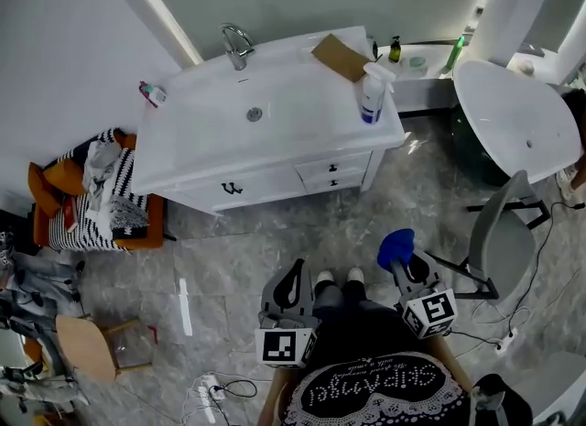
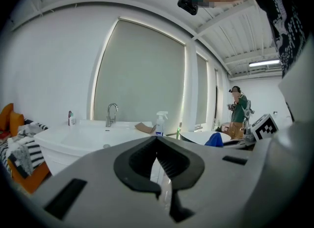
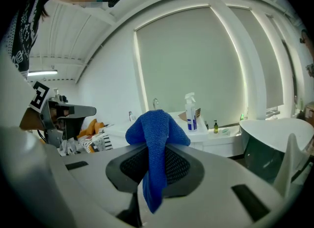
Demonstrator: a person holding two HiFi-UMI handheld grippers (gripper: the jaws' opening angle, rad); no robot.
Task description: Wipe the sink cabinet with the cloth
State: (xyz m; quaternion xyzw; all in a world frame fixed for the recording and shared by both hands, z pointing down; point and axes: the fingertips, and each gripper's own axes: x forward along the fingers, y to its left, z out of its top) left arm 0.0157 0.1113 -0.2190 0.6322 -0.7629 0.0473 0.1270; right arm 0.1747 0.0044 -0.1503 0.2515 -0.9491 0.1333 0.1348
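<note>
The white sink cabinet (image 1: 265, 131) fills the upper middle of your head view, at about 11 o'clock from where you stand. It is well apart from both grippers, across a stretch of grey marbled floor (image 1: 238, 250). An orange chair (image 1: 55, 204) heaped with striped fabric stands just beside the cabinet, at its 8 o'clock.

Your right gripper (image 1: 407, 268) is clenched on the blue cloth (image 1: 396, 248). In the right gripper view the cloth is pinched between the two dark pads. It bunches into a rounded fold at 12 o'clock above the jaw tips and hangs in a narrow tail toward 6 o'clock between the jaws. Beyond it in that view, the cabinet lies at 12 to 1 o'clock, far from the cloth.

Your left gripper (image 1: 295, 273) is clenched on nothing; its own view shows the pads meeting at the tips with nothing between them.

On the cabinet top, a spray bottle (image 1: 372, 94) stands upright near the 3 o'clock edge. The faucet (image 1: 236, 46) rises at the back edge, at 12 o'clock from the drain (image 1: 255, 114).
</note>
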